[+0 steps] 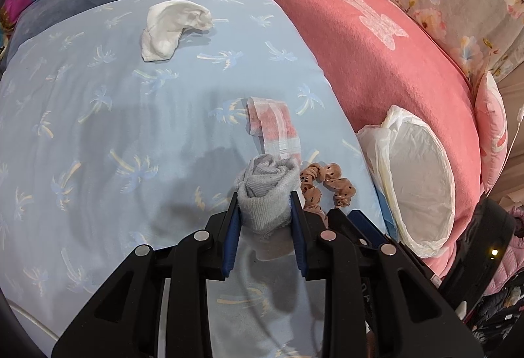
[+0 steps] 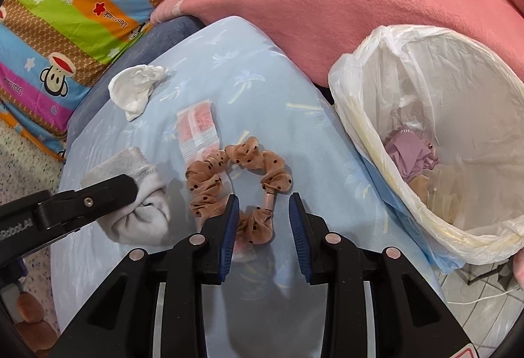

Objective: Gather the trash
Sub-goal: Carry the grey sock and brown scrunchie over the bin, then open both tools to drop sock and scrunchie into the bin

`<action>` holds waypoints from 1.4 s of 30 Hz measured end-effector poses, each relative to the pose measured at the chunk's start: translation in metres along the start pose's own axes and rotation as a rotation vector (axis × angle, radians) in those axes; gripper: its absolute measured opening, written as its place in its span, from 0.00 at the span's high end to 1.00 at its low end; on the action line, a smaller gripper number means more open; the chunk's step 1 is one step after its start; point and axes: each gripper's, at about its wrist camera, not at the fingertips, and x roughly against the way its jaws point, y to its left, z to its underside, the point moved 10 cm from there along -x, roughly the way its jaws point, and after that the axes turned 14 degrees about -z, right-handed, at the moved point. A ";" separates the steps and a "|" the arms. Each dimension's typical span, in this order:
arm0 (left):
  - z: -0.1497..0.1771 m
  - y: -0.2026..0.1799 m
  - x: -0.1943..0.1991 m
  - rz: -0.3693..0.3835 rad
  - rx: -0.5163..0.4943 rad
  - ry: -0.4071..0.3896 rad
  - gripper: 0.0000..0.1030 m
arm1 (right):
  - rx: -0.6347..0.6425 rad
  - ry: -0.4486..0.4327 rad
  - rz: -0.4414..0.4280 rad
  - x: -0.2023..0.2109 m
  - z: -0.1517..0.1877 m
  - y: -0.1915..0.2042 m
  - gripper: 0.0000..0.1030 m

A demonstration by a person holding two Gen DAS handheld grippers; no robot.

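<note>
Gray sock (image 1: 266, 194) points forward between left jaws.

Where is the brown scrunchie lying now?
In the right wrist view the scrunchie lies on the blue sheet, between the grey sock and the bin, at the right tool.

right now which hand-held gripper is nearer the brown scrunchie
Right. The right hand-held gripper is open with the brown scrunchie partly between its fingers. The left hand-held gripper is beside the scrunchie, shut on the grey sock.
</note>
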 end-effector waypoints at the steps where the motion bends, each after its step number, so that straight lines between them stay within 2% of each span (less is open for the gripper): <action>1: 0.000 0.000 0.000 0.000 -0.001 0.000 0.73 | 0.002 0.000 -0.001 -0.001 0.001 0.000 0.73; 3: -0.001 -0.001 0.000 0.000 -0.002 0.000 0.73 | 0.016 0.002 0.007 -0.002 0.002 0.001 0.79; 4: -0.001 -0.001 0.000 0.000 -0.003 0.000 0.73 | 0.019 0.008 0.001 -0.003 0.002 0.002 0.88; 7: -0.001 -0.003 0.002 0.000 -0.005 -0.004 0.73 | 0.024 0.005 0.011 0.000 0.001 0.001 0.95; 14: -0.005 -0.010 0.013 0.013 -0.020 -0.027 0.73 | 0.035 -0.038 -0.010 0.020 -0.010 0.008 0.97; 24: -0.021 -0.043 0.031 0.038 -0.074 -0.074 0.73 | 0.040 -0.176 -0.012 0.079 -0.049 0.008 0.97; 31: -0.031 -0.088 0.040 0.079 -0.153 -0.094 0.73 | -0.011 -0.286 0.013 0.129 -0.075 -0.023 0.97; 42: -0.031 -0.169 0.043 0.183 -0.276 -0.081 0.70 | -0.105 -0.383 0.072 0.178 -0.092 -0.085 0.97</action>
